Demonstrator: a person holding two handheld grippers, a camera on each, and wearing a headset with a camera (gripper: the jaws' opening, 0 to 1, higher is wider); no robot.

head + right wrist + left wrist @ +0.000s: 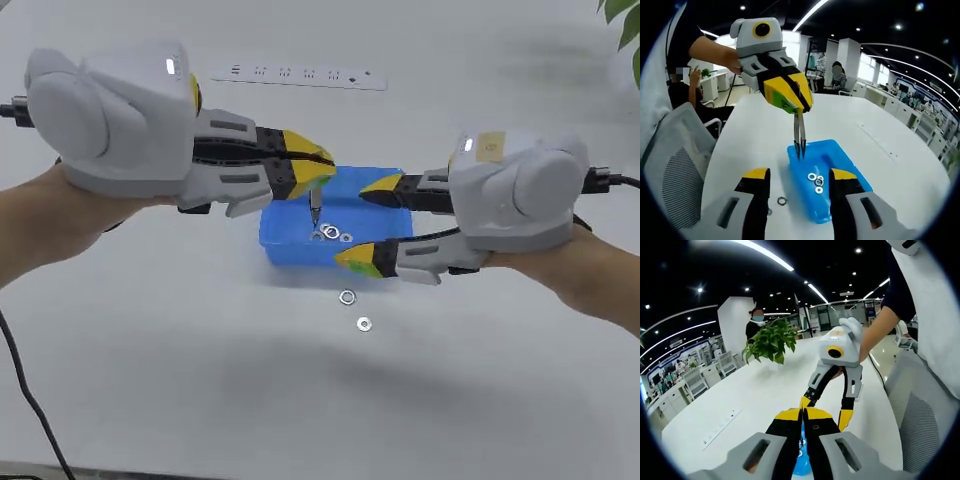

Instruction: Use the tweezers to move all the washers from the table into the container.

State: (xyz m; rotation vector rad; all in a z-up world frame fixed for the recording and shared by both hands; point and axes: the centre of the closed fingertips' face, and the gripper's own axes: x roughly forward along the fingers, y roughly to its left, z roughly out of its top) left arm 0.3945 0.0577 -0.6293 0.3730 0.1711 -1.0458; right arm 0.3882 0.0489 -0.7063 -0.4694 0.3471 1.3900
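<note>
My left gripper [318, 172] is shut on a pair of thin metal tweezers [315, 205], which point down into a blue container [280, 228]. A few washers [332, 234] lie inside it, just beside the tweezer tips. Two more washers [347, 297] [364, 323] lie on the white table in front of the container. My right gripper [355, 222] hovers open at the container's right side, holding nothing. In the right gripper view the tweezers [799, 132] hang from the left gripper [802, 102] over the container [840, 200], and their tips look empty.
A white power strip [298, 76] lies at the back of the table [200, 350]. Green plant leaves [625, 30] show at the far right corner. A dark cable [25, 390] runs along the left front edge. People stand in the office behind.
</note>
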